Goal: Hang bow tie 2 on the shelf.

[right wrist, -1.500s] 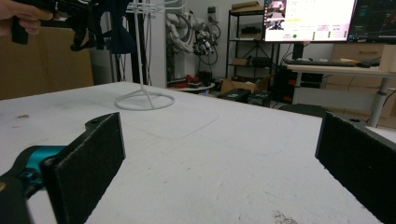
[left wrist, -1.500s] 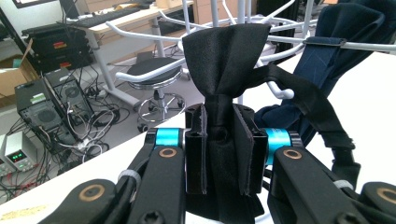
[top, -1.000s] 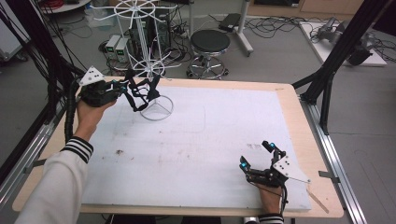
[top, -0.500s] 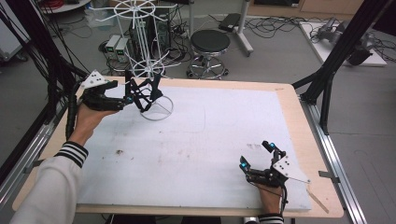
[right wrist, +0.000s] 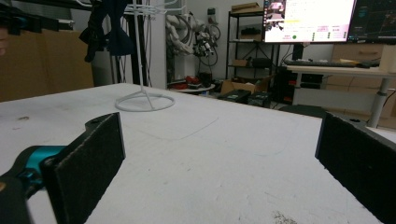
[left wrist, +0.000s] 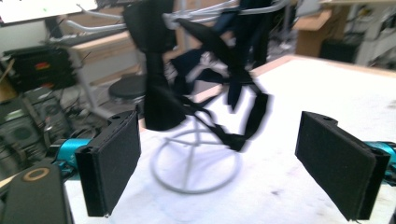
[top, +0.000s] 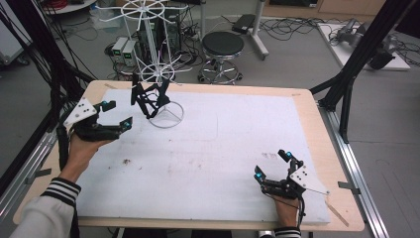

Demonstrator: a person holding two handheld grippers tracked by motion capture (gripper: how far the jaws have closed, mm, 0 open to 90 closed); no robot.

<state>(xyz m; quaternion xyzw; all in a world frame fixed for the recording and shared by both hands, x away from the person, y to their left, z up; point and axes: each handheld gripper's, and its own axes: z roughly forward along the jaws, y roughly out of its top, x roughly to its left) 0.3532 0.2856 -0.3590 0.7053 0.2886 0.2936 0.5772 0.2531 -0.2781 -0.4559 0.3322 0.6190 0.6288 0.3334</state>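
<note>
Left tool [top: 116, 115]: jaws spread wide after just opening, nothing between them, held just left of the rack and clear of the straps. In the left gripper view both black pads [left wrist: 112, 168] frame the hanging item.

Right tool [top: 272, 166]: jaws apart, empty, low over the bench near its front right corner.

Bench [top: 307, 104]: wooden top under a white mat [top: 233, 139] with faint marks and a small dark stain.

Wire rack [top: 157, 74]: white, upright at the mat's far left on a ring base [top: 167, 115]; its top tier is cut off by the frame edge in the high view.

Black strap item [top: 148, 96]: hangs from the rack's lower arms above the ring base. Blurred in the left gripper view; exact form hard to make out.
</note>
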